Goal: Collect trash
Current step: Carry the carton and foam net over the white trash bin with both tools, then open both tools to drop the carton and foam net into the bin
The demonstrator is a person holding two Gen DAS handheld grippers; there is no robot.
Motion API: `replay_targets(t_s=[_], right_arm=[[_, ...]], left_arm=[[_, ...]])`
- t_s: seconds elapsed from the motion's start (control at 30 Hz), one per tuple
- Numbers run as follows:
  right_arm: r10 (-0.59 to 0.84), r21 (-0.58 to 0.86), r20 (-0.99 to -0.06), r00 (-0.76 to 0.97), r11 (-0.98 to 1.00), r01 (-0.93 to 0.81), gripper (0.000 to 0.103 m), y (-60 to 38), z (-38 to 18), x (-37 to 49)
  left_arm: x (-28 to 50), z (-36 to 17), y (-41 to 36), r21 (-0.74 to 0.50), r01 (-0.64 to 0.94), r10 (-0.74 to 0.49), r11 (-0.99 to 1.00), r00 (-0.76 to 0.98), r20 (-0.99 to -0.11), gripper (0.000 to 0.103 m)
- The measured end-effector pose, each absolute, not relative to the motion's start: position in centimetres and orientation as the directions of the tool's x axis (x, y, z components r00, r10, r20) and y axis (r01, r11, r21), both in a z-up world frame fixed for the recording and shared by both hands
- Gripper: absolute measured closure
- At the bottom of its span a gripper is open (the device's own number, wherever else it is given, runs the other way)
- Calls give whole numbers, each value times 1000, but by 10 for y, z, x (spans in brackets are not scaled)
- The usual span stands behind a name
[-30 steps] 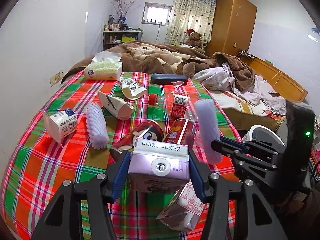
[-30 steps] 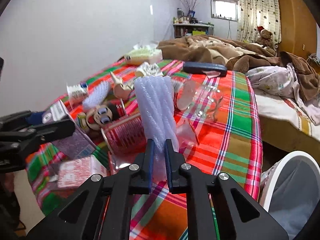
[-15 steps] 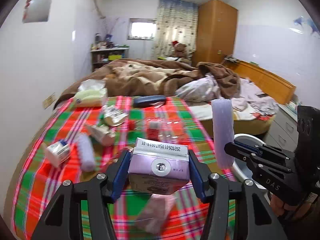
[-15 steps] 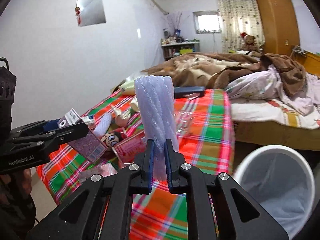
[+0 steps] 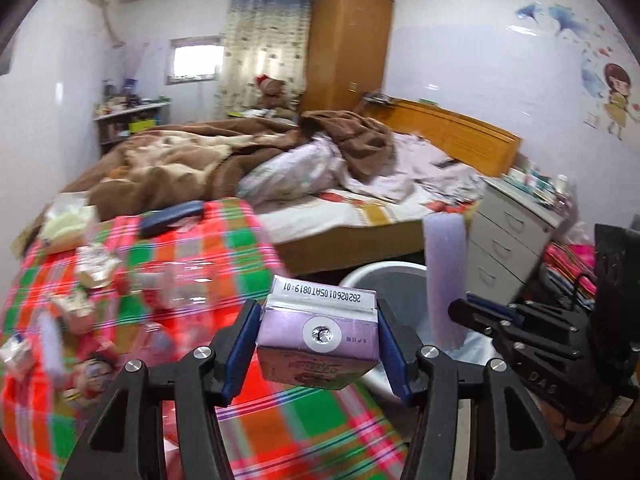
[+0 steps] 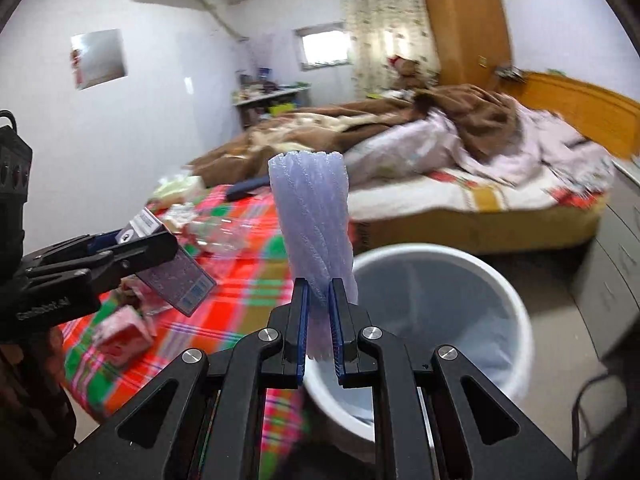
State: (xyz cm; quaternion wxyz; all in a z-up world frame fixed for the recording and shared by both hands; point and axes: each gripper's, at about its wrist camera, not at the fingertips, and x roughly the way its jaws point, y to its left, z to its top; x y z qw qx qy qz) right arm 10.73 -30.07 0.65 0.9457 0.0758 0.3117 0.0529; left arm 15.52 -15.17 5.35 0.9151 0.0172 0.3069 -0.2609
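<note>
The left gripper (image 5: 316, 344) pinches a purple carton (image 5: 318, 340) between its jaws, beside the white bin (image 6: 516, 300). The right gripper (image 6: 319, 328), jaws pressed on a lilac foam sleeve (image 6: 312, 232), holds it upright at the bin's near rim. Only the right wrist view shows the bin's whole lined mouth; only the left wrist view shows the grey drawers (image 5: 508, 240) past the bin.

Plaid-covered table (image 5: 240, 240) stands at the foot of the bed (image 5: 340, 212), wall on its left. Trash bin (image 6: 516, 312) sits on the floor just right of the table, before the bed. Drawer unit (image 5: 508, 240) is right of the bin. Tissue pack (image 5: 66, 220), dark case (image 5: 172, 214), clear bottle (image 5: 172, 284) lie on the table. Wardrobe (image 5: 348, 48) behind the bed.
</note>
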Motion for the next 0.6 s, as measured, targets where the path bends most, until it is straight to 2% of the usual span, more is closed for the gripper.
replay_targets(t_s=[0.2, 0.6], right_arm=[[77, 169, -649, 757, 985, 45, 92, -324, -15, 115], [10, 132, -721, 693, 984, 122, 91, -347, -43, 124]], left_arm=[[165, 36, -211, -151, 582, -542, 799, 587, -601, 47], [185, -8, -263, -158, 624, -548, 765, 504, -668, 46]])
